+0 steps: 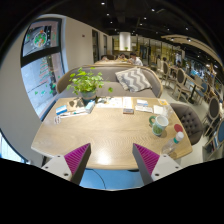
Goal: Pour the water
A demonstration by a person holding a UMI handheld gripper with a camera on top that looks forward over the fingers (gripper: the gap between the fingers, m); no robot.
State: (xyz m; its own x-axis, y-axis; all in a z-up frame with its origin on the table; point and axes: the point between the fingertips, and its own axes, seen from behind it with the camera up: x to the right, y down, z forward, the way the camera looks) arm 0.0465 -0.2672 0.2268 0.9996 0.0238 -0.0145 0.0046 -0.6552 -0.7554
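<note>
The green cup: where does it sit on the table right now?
In the gripper view the green cup stands on the wooden table near its right edge, beyond the open gripper, right of the potted plant.

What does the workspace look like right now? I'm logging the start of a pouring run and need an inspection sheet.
Surface: wooden table, well ahead of the fingers.
Job's things: green-and-white cup near the table's right edge; a small container beside it, too small to identify.
Clutter: potted plant, papers.
Grippers: gripper open, holding nothing.
Cables: nothing seen.
Surroundings: sofa with cushion, wall poster, chair.
</note>
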